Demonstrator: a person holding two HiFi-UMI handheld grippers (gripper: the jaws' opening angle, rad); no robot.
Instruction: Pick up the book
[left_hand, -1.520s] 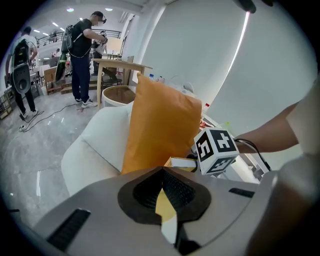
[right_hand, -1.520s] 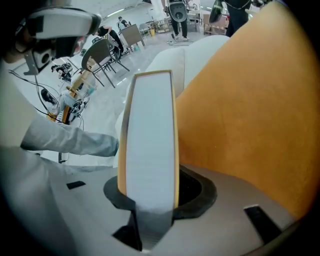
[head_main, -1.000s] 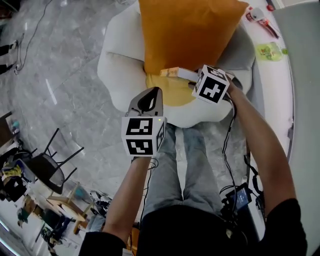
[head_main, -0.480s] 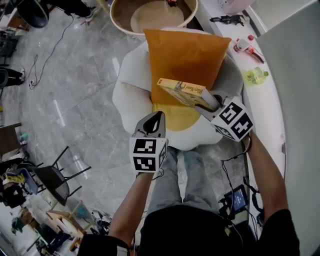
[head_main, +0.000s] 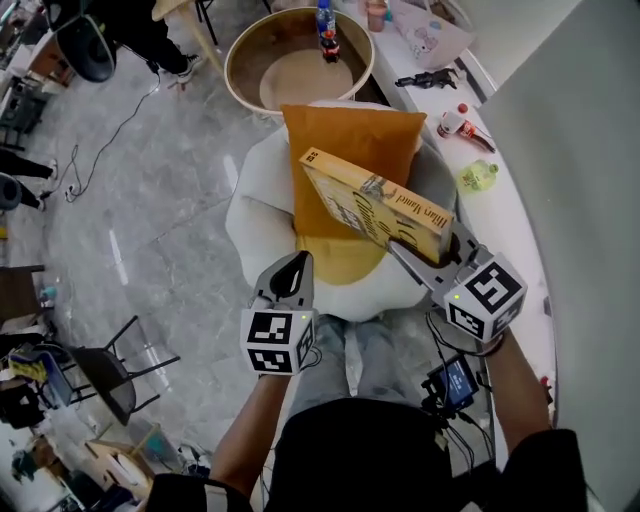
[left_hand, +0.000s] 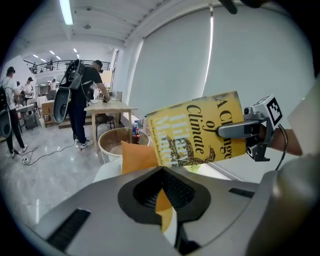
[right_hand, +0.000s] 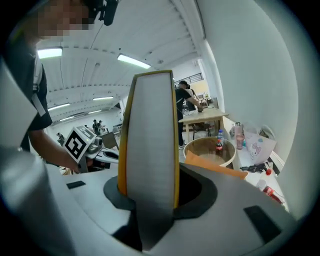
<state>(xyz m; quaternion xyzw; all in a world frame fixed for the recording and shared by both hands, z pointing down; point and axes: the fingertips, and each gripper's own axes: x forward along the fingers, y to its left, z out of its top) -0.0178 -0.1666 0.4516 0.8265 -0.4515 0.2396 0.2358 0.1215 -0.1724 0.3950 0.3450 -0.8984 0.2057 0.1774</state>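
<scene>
Lift step judged complete: right hand-held gripper (head_main: 425, 258) clamps the book (head_main: 372, 203), clear of the cushion (head_main: 340, 140). Left hand-held gripper (head_main: 290, 278) closed, empty. Next: steady carry, firm grip.

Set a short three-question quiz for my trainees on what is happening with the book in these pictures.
1. True or false: the book lies flat on the orange cushion.
2. Choose one. The jaws of the right gripper are: A. open and empty; B. shut on the book; C. shut on the orange cushion.
3. Short answer: which camera view shows the book's yellow front cover with its title?

Key
1. False. The book is held tilted in the air above the cushion.
2. B
3. The left gripper view.
</scene>
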